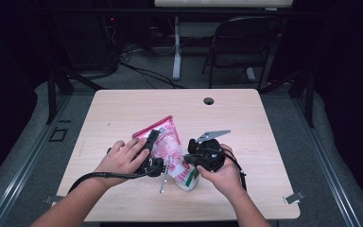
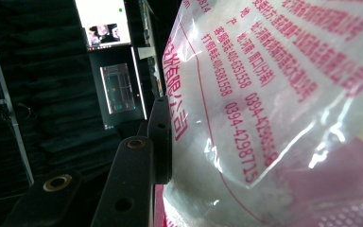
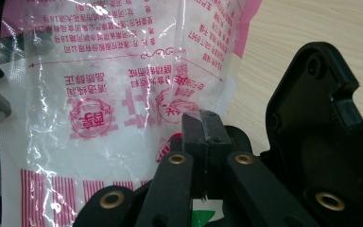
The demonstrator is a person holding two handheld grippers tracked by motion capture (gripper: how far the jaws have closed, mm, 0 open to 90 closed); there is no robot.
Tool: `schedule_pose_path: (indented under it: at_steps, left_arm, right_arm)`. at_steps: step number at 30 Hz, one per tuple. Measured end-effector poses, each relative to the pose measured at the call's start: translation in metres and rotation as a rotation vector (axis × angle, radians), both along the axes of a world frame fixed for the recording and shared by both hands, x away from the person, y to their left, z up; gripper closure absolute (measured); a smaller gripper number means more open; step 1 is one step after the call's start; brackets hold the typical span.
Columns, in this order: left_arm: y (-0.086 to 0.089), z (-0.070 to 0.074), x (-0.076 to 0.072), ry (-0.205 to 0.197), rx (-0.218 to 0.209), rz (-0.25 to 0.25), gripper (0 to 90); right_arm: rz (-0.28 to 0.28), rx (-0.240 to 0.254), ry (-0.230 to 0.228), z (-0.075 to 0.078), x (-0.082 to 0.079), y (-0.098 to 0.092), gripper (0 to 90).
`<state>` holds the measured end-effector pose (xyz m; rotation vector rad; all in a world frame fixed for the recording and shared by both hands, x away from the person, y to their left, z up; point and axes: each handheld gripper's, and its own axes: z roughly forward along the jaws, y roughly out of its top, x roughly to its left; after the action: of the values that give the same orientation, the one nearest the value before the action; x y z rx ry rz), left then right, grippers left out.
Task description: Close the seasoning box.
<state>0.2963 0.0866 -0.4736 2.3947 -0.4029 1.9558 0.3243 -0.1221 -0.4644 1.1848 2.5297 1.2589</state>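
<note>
Clear plastic bag [image 1: 170, 151] with pink print, holding white powder.

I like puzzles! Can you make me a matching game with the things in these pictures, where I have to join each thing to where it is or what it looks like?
Things:
1. plastic bag
2. right gripper
3. folding chair
4. round hole

Descriptions:
A. stands on the floor beyond the table
B. clear with pink printing, held between both hands
C. jaws pressed together on the bag's edge
D. sits in the tabletop near its far edge

Right pairs: 1-B, 2-C, 3-A, 4-D
</note>
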Motion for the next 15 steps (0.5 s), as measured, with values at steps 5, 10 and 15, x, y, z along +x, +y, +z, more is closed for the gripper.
schedule_pose_path:
  at_steps: [5, 10, 15]
  left_arm:
    - [-0.0002, 0.0001, -0.0002, 0.001, 0.005, 0.001, 69.8]
    - [-0.0007, 0.0011, -0.0009, -0.013, 0.006, -0.004, 70.3]
    - [-0.0014, 0.0013, -0.0010, -0.003, 0.010, 0.002, 70.5]
  right_arm:
    - [0.002, -0.004, 0.002, -0.0004, 0.0004, -0.0004, 90.0]
    - [0.002, 0.006, 0.005, -0.0010, 0.0008, -0.0008, 90.0]
    - [0.002, 0.002, 0.005, -0.0010, 0.0010, -0.0012, 90.0]
